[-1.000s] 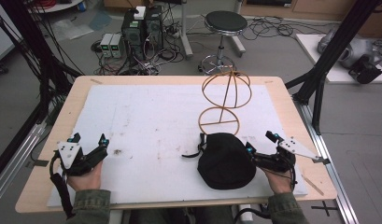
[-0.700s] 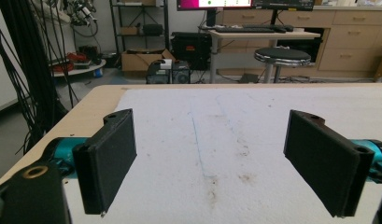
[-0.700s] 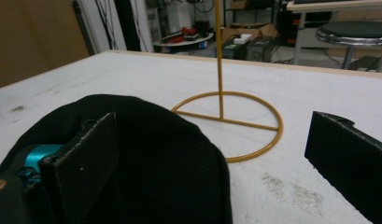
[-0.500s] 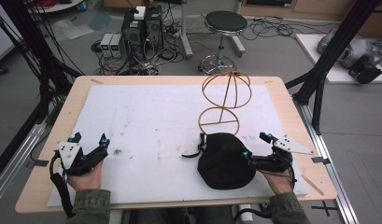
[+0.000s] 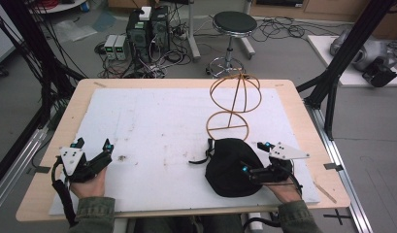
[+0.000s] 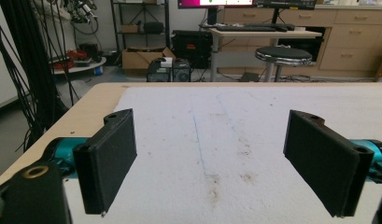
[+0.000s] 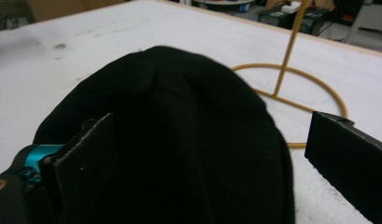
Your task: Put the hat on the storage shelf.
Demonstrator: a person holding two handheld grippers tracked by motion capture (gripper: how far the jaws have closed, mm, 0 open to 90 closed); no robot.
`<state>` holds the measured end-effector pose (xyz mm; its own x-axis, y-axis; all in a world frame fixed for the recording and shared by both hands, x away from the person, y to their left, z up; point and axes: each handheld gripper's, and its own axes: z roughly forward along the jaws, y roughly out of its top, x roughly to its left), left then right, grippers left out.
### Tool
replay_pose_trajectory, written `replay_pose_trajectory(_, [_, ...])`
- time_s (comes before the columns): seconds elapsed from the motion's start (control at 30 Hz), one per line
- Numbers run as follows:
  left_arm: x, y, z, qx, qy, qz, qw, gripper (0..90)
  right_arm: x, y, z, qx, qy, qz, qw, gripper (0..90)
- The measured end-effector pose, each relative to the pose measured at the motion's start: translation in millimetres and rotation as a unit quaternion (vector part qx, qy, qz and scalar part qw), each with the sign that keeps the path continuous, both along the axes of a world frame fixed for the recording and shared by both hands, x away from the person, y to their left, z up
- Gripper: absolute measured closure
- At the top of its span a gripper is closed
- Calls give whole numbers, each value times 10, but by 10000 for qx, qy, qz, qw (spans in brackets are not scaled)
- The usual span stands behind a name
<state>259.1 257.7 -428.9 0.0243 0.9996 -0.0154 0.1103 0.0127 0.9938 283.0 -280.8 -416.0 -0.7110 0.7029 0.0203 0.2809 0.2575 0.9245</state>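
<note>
1. While the left gripper rests at the white mat's seven o'clock, its jaws stand wide apart over bare, stained foam.
2. The right gripper sits at five o'clock, jaws spread wide, one over the black cap and one past its edge.
3. The black cap lies on the mat at five o'clock, just at six o'clock of the wire hat stand, whose ring base it touches or nearly touches.

Wire stand blocks behind cap; left open.
</note>
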Motion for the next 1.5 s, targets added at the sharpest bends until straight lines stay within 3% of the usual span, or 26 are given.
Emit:
replay_pose_trajectory(0.43, [4, 3, -4, 14, 12, -1, 10000, 173, 14, 42, -47, -75, 266, 277, 9992, 62])
replay_pose_trajectory(0.53, [5, 1, -5, 17, 6, 2, 10000, 173, 18, 31, -48, -49, 221, 235, 9995, 63])
replay_pose_trajectory(0.57, [5, -1, -6, 5, 5, -3, 10000, 173, 18, 26, -48, -32, 218, 230, 9995, 83])
replay_pose_trajectory(0.63, [7, -1, -8, 1, 6, -15, 10000, 173, 9, -13, -47, 39, 183, 268, 9995, 223])
replay_pose_trajectory(0.7, [8, -1, -9, 5, 19, -30, 10000, 173, 4, -14, -48, 41, 216, 264, 9994, 255])
replay_pose_trajectory(0.83, [13, -2, -11, -45, 42, -22, 10000, 173, -9, -6, -54, -45, 156, 414, 9990, 458])
replay_pose_trajectory(0.87, [14, 0, -13, -53, 52, -6, 10000, 173, -19, 6, -45, -70, 204, 513, 9985, 591])
replay_pose_trajectory(0.93, [15, 8, -15, -103, 61, 2, 9999, 173, -25, 15, -37, -100, 174, 540, 9983, 675])
replay_pose_trajectory(0.97, [15, 11, -16, -128, 65, -4, 9999, 173, -25, 15, -37, -100, 174, 540, 9983, 675])
replay_pose_trajectory(1.1, [18, 8, -19, -114, 75, -19, 9999, 173, -28, 28, -35, -187, 176, 642, 9976, 859])
replay_pose_trajectory(1.5, [16, 2, -18, -115, 66, -40, 9999, 174, -28, 8, -19, -135, 124, 755, 9970, 873])
